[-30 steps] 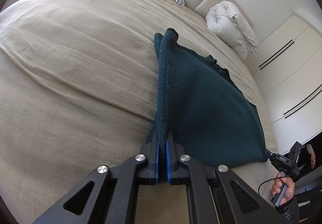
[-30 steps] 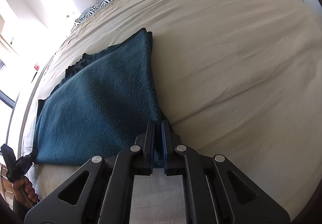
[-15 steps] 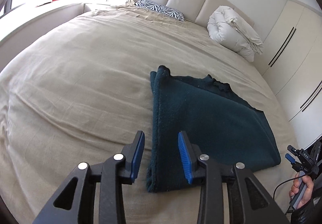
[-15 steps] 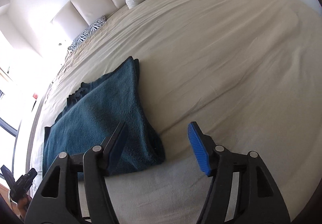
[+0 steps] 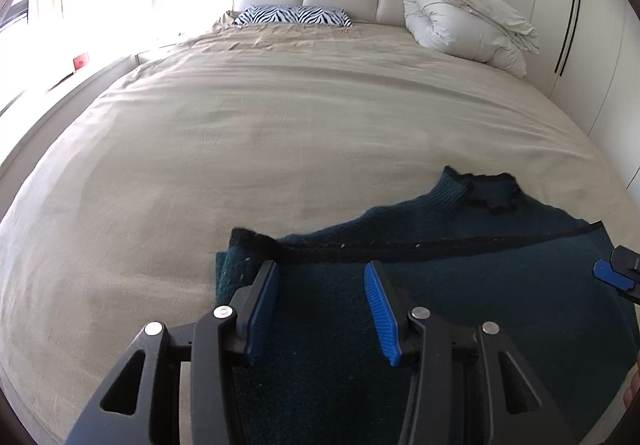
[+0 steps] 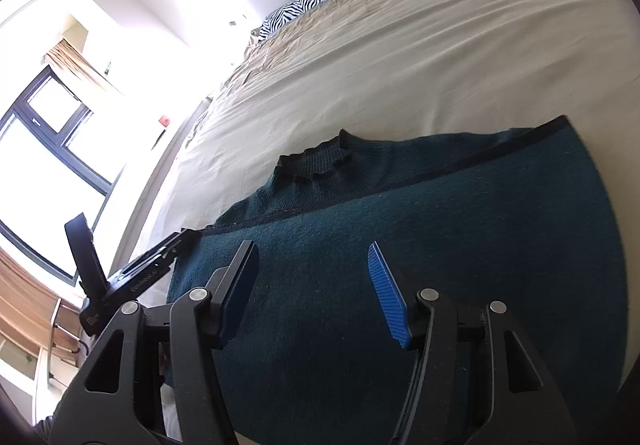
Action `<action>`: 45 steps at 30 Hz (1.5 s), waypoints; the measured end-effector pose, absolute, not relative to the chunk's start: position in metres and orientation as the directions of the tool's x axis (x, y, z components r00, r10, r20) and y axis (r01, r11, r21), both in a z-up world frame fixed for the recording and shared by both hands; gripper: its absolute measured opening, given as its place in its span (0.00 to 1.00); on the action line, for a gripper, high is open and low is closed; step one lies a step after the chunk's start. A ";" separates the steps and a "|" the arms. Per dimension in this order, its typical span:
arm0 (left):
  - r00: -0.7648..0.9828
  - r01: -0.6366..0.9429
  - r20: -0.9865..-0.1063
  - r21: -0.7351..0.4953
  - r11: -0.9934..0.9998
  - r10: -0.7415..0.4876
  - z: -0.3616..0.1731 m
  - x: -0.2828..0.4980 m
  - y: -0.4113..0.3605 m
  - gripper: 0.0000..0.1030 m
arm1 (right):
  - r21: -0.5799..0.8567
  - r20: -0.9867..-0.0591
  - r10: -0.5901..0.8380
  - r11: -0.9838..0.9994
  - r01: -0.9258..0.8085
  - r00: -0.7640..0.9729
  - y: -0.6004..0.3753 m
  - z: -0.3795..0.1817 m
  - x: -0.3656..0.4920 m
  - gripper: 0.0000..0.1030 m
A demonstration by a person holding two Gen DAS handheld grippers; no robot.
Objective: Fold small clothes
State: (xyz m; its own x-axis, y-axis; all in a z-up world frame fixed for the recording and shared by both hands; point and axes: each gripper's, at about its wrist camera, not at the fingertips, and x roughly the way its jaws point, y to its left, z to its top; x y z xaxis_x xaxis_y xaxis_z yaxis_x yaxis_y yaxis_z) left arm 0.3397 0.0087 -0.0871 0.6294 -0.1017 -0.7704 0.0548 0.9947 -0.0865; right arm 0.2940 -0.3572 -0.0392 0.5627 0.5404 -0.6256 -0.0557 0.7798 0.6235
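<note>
I look down at the dark teal sweater [image 5: 460, 285] lying flat on the big tan bed [image 5: 240, 149]. It sits at the near edge of the bed, right under both of my claws. It is folded once already, I think, because a dark hem line runs across it and the ruffled collar [image 6: 320, 161] peeks out on the far side.

My left claw [image 5: 322, 309] is part way open. Its jaws have just been opening, and nothing is pinched between them. It hangs over the left end of the sweater, close to the left corner where the dark hem starts.

My right claw [image 6: 316, 293] is also part way open. Its jaws have just closed in a little, but they hold nothing. It hangs over the middle of the sweater.

The long way of the sweater runs side to side, from my left claw across to my right claw. The short way runs from me toward the headboard. So each claw is near its own end, and the left one is nearer to a corner.

I think the next fold goes end to end, so one claw must grab a short edge.

There are no boxes or baskets here. A zebra pillow [image 5: 292, 15] and a rolled white duvet [image 5: 464, 17] sit far away at the head of the bed.
</note>
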 end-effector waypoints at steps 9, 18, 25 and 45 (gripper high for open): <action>0.656 0.071 -0.743 -0.113 0.991 -0.132 -0.101 0.330 0.017 0.47 | 0.786 -0.532 0.632 0.616 0.051 0.564 -0.390 -0.104 0.344 0.26; 0.660 0.071 -0.739 -0.121 0.990 -0.138 -0.103 0.329 0.019 0.46 | 0.770 -0.560 0.409 0.577 0.271 0.720 -0.488 -0.118 0.337 0.26; 0.663 0.071 -0.737 -0.113 0.991 -0.131 -0.105 0.328 0.018 0.47 | 0.747 -0.556 0.387 0.620 0.239 0.736 -0.473 -0.080 0.305 0.32; 0.668 0.071 -0.732 -0.113 0.991 -0.131 -0.104 0.326 0.017 0.46 | 0.857 -0.431 0.602 0.505 0.097 0.673 -0.416 -0.124 0.214 0.26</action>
State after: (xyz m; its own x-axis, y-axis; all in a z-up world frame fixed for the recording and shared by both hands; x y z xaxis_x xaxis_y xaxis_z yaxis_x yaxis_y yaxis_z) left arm 0.3263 0.0168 -0.1045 0.6681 -0.1314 -0.7324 0.0708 0.9910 -0.1132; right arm 0.2138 -0.4158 -0.1243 0.6725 0.6018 -0.4308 0.0970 0.5055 0.8574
